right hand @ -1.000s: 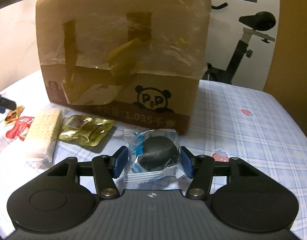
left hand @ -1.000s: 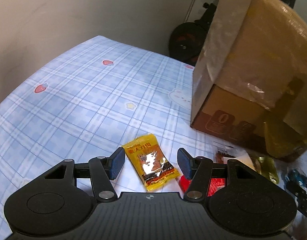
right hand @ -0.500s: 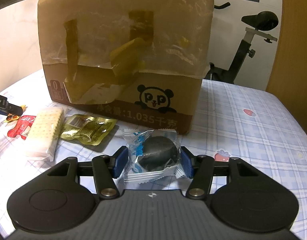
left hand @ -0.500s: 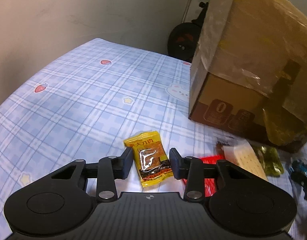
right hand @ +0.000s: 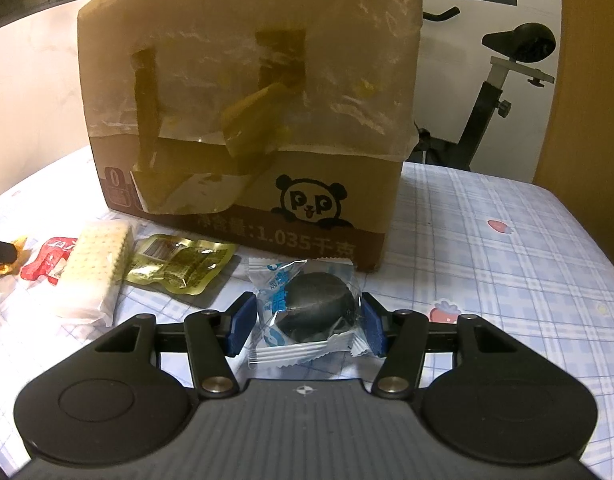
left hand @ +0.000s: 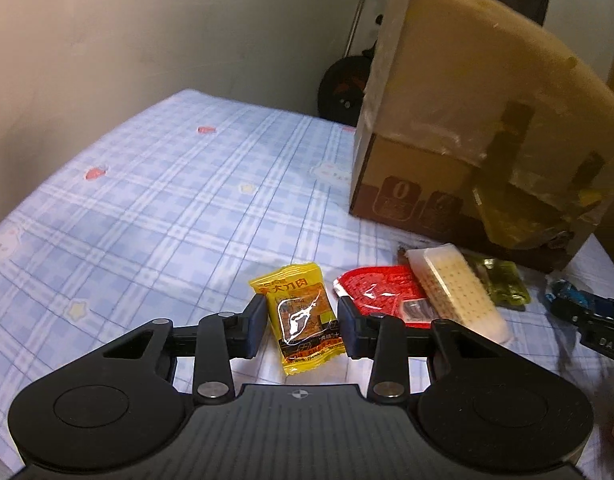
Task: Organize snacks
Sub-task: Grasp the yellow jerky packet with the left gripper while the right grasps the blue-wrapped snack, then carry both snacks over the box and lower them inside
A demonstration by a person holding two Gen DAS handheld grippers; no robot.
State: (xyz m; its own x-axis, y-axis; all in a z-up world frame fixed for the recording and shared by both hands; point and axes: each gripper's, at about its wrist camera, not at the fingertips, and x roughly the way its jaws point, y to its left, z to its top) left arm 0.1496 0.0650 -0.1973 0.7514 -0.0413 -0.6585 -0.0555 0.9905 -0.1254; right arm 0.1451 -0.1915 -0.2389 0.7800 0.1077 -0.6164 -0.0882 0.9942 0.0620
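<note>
since a second ago the left gripper (left hand: 301, 322) has narrowed onto the yellow snack packet (left hand: 302, 318), pads clamped on its sides, and carried it away from the box. beside it lie a red packet (left hand: 381, 290) and a cracker pack (left hand: 457, 292) near the cardboard box (left hand: 447, 128). wide bare checked desk (left hand: 167, 208) opens to the left, up to its far edge. the right gripper (right hand: 305, 322) tilts downward, clamped on a dark round cookie packet (right hand: 307, 312) just before the box.
</note>
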